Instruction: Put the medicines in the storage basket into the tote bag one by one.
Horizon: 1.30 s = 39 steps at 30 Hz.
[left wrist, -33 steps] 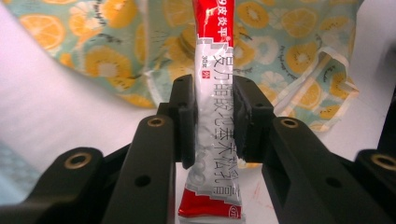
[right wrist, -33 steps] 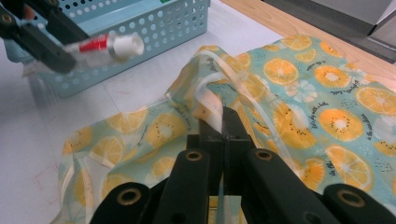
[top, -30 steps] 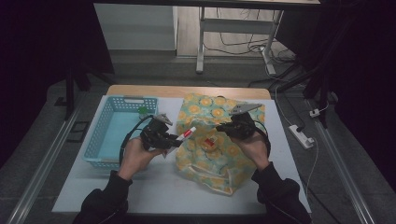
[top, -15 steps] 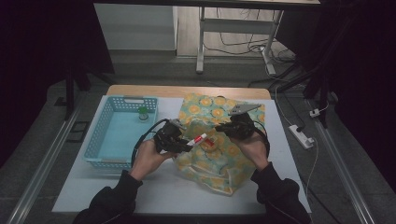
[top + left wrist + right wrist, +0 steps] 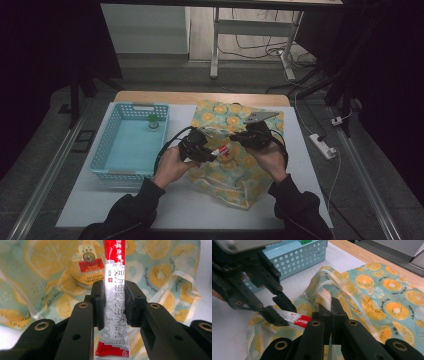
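Observation:
My left gripper (image 5: 212,152) is shut on a red and silver sachet (image 5: 113,302), pinched across its middle, and holds it over the mouth of a bag printed with orange slices (image 5: 235,172). A round gold tin with a red label (image 5: 86,270) lies inside the bag beyond the sachet. To the right, my right gripper (image 5: 331,303) is shut on the bag's clear plastic edge (image 5: 329,291) and lifts it. The right gripper view has the left gripper (image 5: 283,308) at its left with the sachet (image 5: 295,319) between its fingers.
A light blue perforated basket (image 5: 116,150) stands at the table's left with a small green thing (image 5: 153,121) at its far end. The white tabletop (image 5: 175,205) has free room in front. A power strip (image 5: 321,146) lies on the floor at the right.
My left gripper has carried the sachet to the right, from beside the basket to over the bag's opening. The right gripper has stayed on the bag's edge.

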Each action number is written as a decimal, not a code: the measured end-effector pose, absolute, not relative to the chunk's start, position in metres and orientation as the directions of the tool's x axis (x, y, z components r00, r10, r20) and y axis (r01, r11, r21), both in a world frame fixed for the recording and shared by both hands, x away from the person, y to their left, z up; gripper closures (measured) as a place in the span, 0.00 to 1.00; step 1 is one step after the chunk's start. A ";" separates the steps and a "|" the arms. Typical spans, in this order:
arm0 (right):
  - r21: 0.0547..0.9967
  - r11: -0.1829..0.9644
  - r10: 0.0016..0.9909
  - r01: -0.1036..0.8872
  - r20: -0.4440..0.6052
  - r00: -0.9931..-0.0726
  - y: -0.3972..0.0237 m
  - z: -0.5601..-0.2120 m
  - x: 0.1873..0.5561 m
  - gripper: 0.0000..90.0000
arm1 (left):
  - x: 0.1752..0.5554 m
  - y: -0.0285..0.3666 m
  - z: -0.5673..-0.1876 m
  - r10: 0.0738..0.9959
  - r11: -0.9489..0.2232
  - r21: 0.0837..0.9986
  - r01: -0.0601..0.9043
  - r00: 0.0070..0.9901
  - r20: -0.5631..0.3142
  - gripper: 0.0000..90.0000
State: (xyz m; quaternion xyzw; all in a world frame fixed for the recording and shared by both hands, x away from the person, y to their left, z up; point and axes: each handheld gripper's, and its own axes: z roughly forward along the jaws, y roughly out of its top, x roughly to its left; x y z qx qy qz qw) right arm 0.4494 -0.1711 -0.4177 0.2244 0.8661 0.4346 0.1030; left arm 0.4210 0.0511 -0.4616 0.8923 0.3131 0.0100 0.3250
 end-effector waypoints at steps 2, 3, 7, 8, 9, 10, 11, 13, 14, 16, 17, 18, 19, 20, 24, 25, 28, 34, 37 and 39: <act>0.800 0.521 0.478 0.298 0.016 -0.878 -0.171 -0.418 0.449 0.99 | 0.425 0.048 -0.462 0.569 -0.589 0.592 0.550 0.803 -0.179 0.80; 0.800 0.520 0.478 0.298 0.017 -0.878 -0.171 -0.418 0.449 0.99 | 0.426 0.047 -0.462 0.569 -0.588 0.596 0.547 0.803 -0.176 0.80; 0.800 0.520 0.479 0.300 0.018 -0.878 -0.170 -0.417 0.449 0.99 | 0.433 0.042 -0.464 0.575 -0.580 0.604 0.547 0.800 -0.172 0.80; 0.799 0.521 0.477 0.299 0.018 -0.879 -0.170 -0.417 0.449 0.99 | 0.435 0.040 -0.465 0.578 -0.577 0.606 0.548 0.798 -0.171 0.80; 0.800 0.520 0.477 0.298 0.018 -0.879 -0.170 -0.417 0.449 0.99 | 0.437 0.039 -0.465 0.578 -0.578 0.607 0.546 0.799 -0.168 0.80; 0.801 0.520 0.476 0.297 0.017 -0.879 -0.170 -0.417 0.448 0.99 | 0.438 0.038 -0.465 0.580 -0.572 0.612 0.546 0.797 -0.169 0.80; 0.801 0.521 0.475 0.296 0.016 -0.880 -0.169 -0.417 0.448 0.99 | 0.440 0.037 -0.466 0.580 -0.571 0.615 0.544 0.797 -0.167 0.80; 0.801 0.521 0.472 0.294 0.016 -0.881 -0.169 -0.417 0.448 0.99 | 0.442 0.035 -0.467 0.585 -0.569 0.621 0.539 0.796 -0.154 0.80; 0.802 0.521 0.472 0.293 0.016 -0.881 -0.169 -0.417 0.448 0.99 | 0.444 0.035 -0.468 0.588 -0.568 0.622 0.539 0.795 -0.151 0.80; 0.801 0.521 0.472 0.294 0.016 -0.882 -0.169 -0.417 0.448 0.99 | 0.447 0.035 -0.469 0.592 -0.563 0.627 0.539 0.792 -0.150 0.80; 0.801 0.522 0.472 0.294 0.016 -0.881 -0.169 -0.417 0.448 0.99 | 0.449 0.034 -0.470 0.598 -0.555 0.629 0.544 0.787 -0.153 0.80; 0.801 0.522 0.473 0.294 0.016 -0.881 -0.169 -0.417 0.448 0.99 | 0.450 0.033 -0.470 0.600 -0.552 0.630 0.546 0.785 -0.155 0.80; 0.801 0.520 0.475 0.296 0.017 -0.880 -0.169 -0.417 0.448 0.99 | 0.452 0.033 -0.471 0.600 -0.552 0.633 0.543 0.786 -0.150 0.80; 0.801 0.520 0.475 0.296 0.016 -0.880 -0.169 -0.417 0.449 0.99 | 0.453 0.033 -0.471 0.603 -0.548 0.636 0.544 0.783 -0.152 0.80; 0.801 0.520 0.477 0.296 0.015 -0.879 -0.170 -0.417 0.449 0.99 | 0.457 0.030 -0.472 0.608 -0.535 0.648 0.543 0.780 -0.152 0.80; 0.802 0.519 0.478 0.297 0.016 -0.878 -0.170 -0.418 0.449 0.99 | 0.458 0.029 -0.473 0.611 -0.534 0.649 0.542 0.778 -0.147 0.80; 0.802 0.518 0.480 0.298 0.016 -0.877 -0.170 -0.418 0.449 0.99 | 0.461 0.026 -0.474 0.614 -0.537 0.650 0.538 0.778 -0.136 0.80; 0.801 0.515 0.488 0.306 0.019 -0.873 -0.173 -0.419 0.451 0.99 | 0.467 0.020 -0.480 0.618 -0.526 0.658 0.539 0.773 -0.139 0.80; 0.800 0.514 0.492 0.309 0.020 -0.871 -0.173 -0.419 0.452 0.99 | 0.469 0.018 -0.484 0.620 -0.527 0.658 0.537 0.773 -0.134 0.80; 0.799 0.515 0.492 0.309 0.019 -0.870 -0.173 -0.419 0.452 0.99 | 0.472 0.017 -0.487 0.618 -0.527 0.660 0.536 0.774 -0.135 0.80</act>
